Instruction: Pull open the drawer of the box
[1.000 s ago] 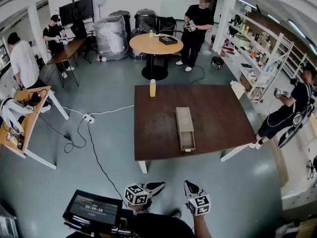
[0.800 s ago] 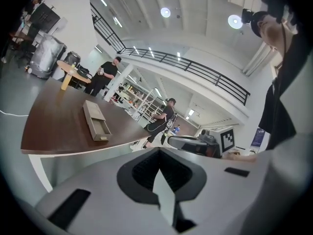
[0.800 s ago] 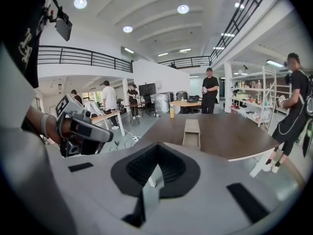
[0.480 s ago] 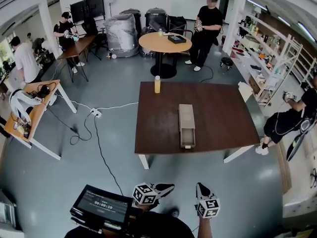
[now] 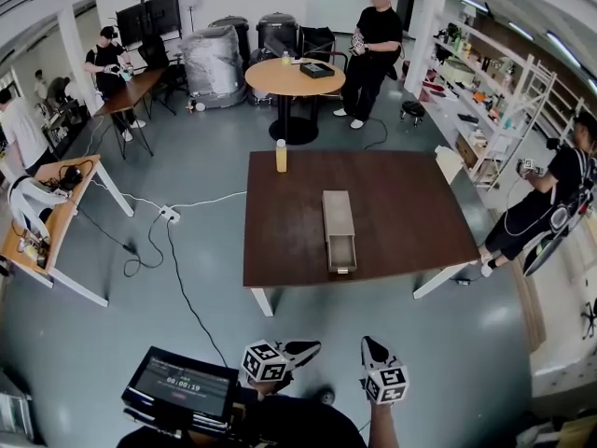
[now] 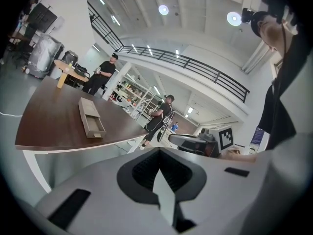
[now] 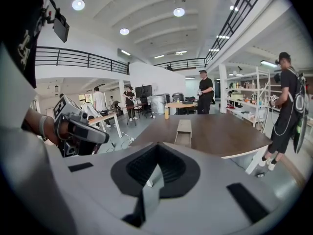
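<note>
- Long grey rectangular box [image 5: 337, 215]: lies lengthwise near the middle of the dark brown wooden counter [image 5: 410, 213].
- Box's drawer [image 5: 341, 253]: stands pulled out, facing the counter's near edge.
- Yellow bottle [image 5: 281, 156]: upright by the counter's far left corner, well apart from the box.
- Left hand-held gripper [image 5: 300, 349]: clenched, jaws together with nothing between them; held low before the person, well short of the counter.
- Right hand-held gripper [image 5: 371, 351]: clenched likewise, empty, near the left one, pointing toward the box.
</note>
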A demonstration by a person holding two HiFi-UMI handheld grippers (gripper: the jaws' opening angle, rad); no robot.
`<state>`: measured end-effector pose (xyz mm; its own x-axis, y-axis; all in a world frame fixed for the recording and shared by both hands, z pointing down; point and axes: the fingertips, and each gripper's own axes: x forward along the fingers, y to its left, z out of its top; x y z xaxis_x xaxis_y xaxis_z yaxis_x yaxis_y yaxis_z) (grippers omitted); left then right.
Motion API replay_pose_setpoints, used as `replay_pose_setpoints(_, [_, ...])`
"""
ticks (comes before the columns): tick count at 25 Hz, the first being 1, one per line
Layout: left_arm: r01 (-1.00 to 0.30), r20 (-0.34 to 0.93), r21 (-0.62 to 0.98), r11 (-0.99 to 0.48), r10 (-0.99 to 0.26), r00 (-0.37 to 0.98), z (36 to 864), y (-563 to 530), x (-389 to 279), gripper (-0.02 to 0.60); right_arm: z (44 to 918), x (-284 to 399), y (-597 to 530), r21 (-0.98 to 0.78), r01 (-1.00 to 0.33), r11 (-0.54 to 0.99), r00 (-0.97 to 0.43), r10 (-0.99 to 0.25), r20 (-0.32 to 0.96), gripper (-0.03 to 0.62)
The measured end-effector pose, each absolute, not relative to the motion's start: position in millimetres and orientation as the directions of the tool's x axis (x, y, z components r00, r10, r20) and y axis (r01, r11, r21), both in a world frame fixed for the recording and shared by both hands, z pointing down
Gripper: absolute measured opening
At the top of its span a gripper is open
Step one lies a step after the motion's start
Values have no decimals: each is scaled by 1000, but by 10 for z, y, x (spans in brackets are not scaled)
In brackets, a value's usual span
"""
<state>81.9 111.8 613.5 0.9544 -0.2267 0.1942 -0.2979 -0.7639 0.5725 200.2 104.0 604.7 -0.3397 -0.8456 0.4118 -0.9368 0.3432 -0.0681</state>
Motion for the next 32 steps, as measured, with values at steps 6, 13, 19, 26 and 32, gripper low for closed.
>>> replay_pose_setpoints(6, [-299,195,570,-765,-228,954,6139,1048,724,0,6056,1873,1020,-65,-934,352,-346,-841,417,-12])
replay_pose_setpoints(13, [-298,191,571,-765,-229,954,6146,1099,698,0,6083,1846,1078,-61,-932,357,-349,-839,417,-12])
replay_pose_setpoints(19, [-301,192,571,-763,-232,953,6147,1134,657,0,6005,1796,1102,-54,-935,349,-338,-840,425,-12])
replay_pose_setpoints(26, [-302,193,573,-762,-233,953,6159,1201,680,0,6097,1842,1179,-59,-933,356,-347,-840,418,-12])
replay_pose_setpoints(32, [-301,190,570,-764,-234,953,6164,1228,638,0,6115,1804,1222,-58,-935,351,-341,-838,425,-12])
